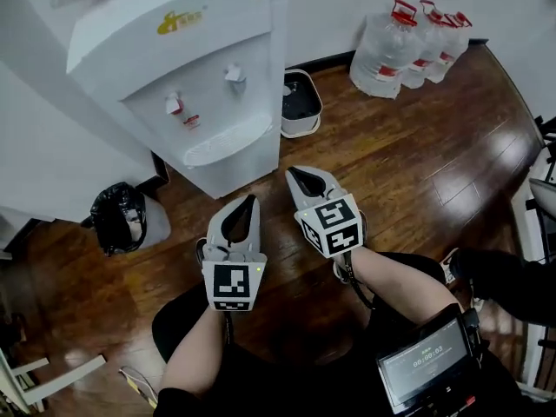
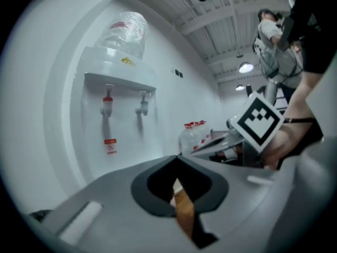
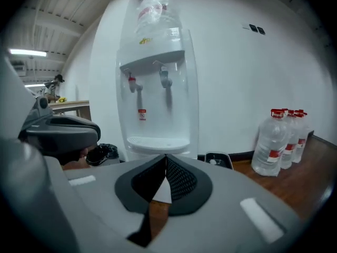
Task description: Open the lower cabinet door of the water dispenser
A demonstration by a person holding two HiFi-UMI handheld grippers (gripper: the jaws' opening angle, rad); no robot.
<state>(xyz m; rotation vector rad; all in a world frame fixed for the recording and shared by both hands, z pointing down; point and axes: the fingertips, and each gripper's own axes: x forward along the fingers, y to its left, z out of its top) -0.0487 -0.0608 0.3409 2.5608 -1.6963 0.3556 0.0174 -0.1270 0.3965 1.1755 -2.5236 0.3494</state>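
Note:
The white water dispenser (image 1: 187,68) stands at the upper left of the head view, with a red tap (image 1: 174,105) and a white tap (image 1: 234,73) above its drip tray (image 1: 228,140). Only a strip of its lower cabinet front (image 1: 243,165) shows under the tray. My left gripper (image 1: 253,199) is shut and empty, its tips a short way in front of that front. My right gripper (image 1: 293,172) is shut and empty too, just right of the dispenser's base. The right gripper view faces the dispenser (image 3: 155,88) over shut jaws (image 3: 166,156). The left gripper (image 2: 176,157) sees the dispenser (image 2: 121,94) at an angle.
A black bin bag (image 1: 122,218) sits on the wooden floor left of the dispenser. A small white and black container (image 1: 301,102) stands on its right. Several large water bottles (image 1: 408,46) line the far wall. A person's leg and shoe (image 1: 486,276) are at the right.

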